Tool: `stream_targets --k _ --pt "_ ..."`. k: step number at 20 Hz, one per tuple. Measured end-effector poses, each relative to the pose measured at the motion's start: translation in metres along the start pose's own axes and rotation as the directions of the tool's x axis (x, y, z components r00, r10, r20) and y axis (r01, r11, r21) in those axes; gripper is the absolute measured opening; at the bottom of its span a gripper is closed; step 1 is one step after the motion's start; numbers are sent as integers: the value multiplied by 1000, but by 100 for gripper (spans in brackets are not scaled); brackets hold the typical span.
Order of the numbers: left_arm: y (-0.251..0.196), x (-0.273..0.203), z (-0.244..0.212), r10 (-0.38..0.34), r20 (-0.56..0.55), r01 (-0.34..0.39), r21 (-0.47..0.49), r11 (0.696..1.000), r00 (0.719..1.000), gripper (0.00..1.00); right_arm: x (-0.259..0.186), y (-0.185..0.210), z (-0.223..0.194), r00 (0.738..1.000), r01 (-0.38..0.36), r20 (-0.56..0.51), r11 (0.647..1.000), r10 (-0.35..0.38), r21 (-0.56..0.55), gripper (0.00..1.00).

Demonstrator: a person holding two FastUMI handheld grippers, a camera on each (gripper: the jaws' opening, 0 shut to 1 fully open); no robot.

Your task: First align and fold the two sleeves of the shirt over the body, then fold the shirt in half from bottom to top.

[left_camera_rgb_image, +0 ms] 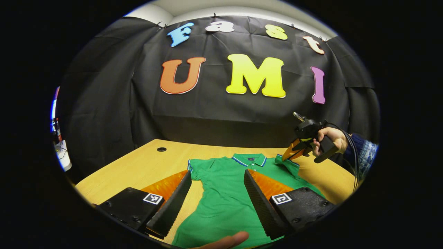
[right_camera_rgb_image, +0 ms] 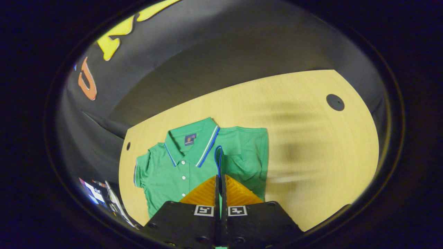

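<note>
Pale wooden worktop (left_camera_rgb_image: 145,166) under everything, with a round black cable hole (right_camera_rgb_image: 335,102) toward one far corner. Spread flat on it, collar away from the person, a green short-sleeved polo shirt with blue-and-white trimmed collar and cuffs (left_camera_rgb_image: 225,186).

Sleeve stage of the task in hand, by the look of it. Right tongs (right_camera_rgb_image: 220,180) closed tight, a thin blue-edged strip of green cloth running up between the fingers: the cuff of the right sleeve (right_camera_rgb_image: 242,152), pinched and lifted. Seen from the left gripper view, right tongs (left_camera_rgb_image: 289,155) up at the shoulder, tips on that sleeve, held by a hand in a blue patterned cuff (left_camera_rgb_image: 330,138).

Left tongs (left_camera_rgb_image: 217,178) wide open, gripping nothing, hovering above the shirt body; left sleeve (left_camera_rgb_image: 194,169) flat and unfolded beyond one finger. A fingertip (left_camera_rgb_image: 228,240) resting at the near edge of the cloth.

Next, probably: carry the pinched cuff inward over the chest, lay it square, let go. Then bring the open tongs down on the left cuff for the matching fold. Bottom-to-top fold not yet started.
</note>
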State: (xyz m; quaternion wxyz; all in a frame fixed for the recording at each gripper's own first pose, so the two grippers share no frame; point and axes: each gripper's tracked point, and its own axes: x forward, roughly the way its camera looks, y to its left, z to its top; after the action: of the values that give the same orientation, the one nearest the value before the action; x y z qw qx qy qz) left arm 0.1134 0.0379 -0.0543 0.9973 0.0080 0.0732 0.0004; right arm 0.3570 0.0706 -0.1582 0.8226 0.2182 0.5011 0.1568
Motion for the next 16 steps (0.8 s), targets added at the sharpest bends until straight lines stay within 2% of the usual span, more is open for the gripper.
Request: stream_targets --k 3,6,10,11,12,16 --pt "16 2 -6 26 -15 -26 -9 1000 1000 98 5 18 -4 1000 -18 0 1000 18 1 0" --pt "17 6 -11 16 -29 -17 -30 999 999 98 6 42 -5 996 -83 24 997 83 5 0" --pt "26 16 -19 20 -72 -22 -38 999 997 98 -15 48 0 992 -84 86 995 88 -46 73" --pt "30 20 -20 26 -82 -30 -52 998 996 98 -21 48 1 990 -81 106 994 88 -67 75" --pt "34 26 -21 33 -92 -40 -71 997 995 98 -30 49 1 989 -77 123 993 88 -93 96" --pt "51 53 -13 49 -124 -64 -124 990 991 98 -74 51 1 968 -40 237 980 86 -192 96"
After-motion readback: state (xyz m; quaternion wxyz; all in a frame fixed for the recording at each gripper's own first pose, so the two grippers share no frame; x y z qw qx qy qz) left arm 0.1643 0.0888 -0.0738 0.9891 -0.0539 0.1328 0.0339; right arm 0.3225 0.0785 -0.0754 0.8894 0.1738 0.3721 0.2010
